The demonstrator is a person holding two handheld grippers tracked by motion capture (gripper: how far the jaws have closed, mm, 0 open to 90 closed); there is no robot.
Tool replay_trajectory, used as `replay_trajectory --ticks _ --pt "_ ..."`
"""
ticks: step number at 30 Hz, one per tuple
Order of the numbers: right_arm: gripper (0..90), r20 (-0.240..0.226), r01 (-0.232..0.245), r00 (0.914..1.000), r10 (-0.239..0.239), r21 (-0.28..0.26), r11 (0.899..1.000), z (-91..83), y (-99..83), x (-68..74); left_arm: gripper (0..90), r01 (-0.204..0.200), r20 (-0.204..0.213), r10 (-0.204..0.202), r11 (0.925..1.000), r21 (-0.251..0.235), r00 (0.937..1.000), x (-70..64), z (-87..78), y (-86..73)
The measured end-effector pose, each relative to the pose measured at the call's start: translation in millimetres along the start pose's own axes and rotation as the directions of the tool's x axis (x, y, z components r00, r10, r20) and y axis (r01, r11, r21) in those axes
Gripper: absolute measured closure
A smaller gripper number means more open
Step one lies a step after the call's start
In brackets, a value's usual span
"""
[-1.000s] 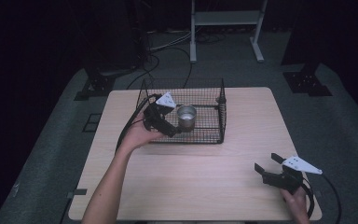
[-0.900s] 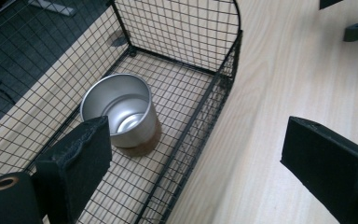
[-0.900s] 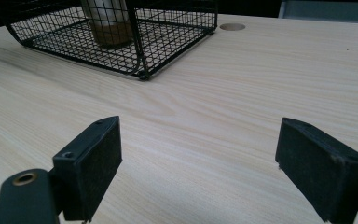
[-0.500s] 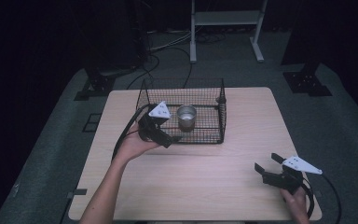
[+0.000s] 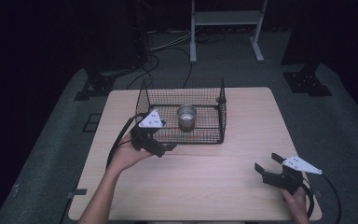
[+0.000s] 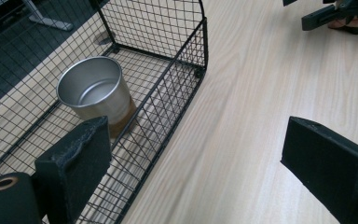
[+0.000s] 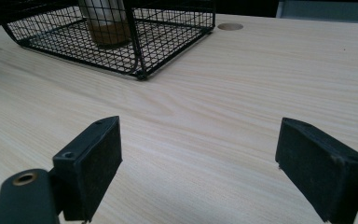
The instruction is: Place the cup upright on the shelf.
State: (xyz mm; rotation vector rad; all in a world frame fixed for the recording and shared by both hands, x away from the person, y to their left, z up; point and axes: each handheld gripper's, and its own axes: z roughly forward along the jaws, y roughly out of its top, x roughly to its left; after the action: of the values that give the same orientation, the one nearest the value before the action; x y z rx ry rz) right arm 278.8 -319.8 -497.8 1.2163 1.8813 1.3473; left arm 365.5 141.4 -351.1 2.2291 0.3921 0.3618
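Note:
A shiny metal cup [image 5: 187, 116] stands upright inside a black wire basket [image 5: 223, 100] at the table's far middle. My left gripper [image 5: 165, 149] hovers open just outside the basket's near left corner, with nothing between its jaws. In the left gripper view the cup [image 6: 93, 93] sits behind the basket wall [image 6: 186, 60], and my own gripper [image 6: 200, 168] spreads wide over bare wood. My right gripper [image 5: 266, 163] rests open near the table's front right. Its own view has the open gripper [image 7: 205, 163] facing the basket [image 7: 135, 42] and cup [image 7: 105, 21].
The light wooden table [image 5: 242, 196] has a small round hole [image 7: 230, 26] beyond the basket. The right gripper [image 6: 335, 14] appears far off in the left gripper view. Cables and stand legs [image 5: 193, 56] lie on the dark floor behind the table.
My left gripper has drawn back from above the basket beside the cup to just outside its near left corner. The cup stays in the basket. The right gripper has not moved.

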Motion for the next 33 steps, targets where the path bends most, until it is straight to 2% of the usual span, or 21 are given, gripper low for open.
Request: replay_trajectory --ticks 7,29,33 --pt "13.7 0.002 -0.001 1.0 0.001 0.001 1.0 -0.1 0.0 0.2 7.3 0.014 -0.003 -0.014 0.9993 -0.035 0.9999 -7.2 -4.1 -12.4" --pt "13.7 0.003 -0.003 1.0 0.003 0.0 1.0 -0.2 0.0 0.6 7.3 0.041 -0.005 -0.042 0.9974 -0.059 0.9991 -23.5 -10.9 -46.4" --pt "13.7 0.004 -0.003 1.0 0.003 0.001 1.0 -0.2 0.0 0.5 7.3 0.039 -0.007 -0.04 0.9972 -0.064 0.9992 -30.6 -11.6 -53.7"
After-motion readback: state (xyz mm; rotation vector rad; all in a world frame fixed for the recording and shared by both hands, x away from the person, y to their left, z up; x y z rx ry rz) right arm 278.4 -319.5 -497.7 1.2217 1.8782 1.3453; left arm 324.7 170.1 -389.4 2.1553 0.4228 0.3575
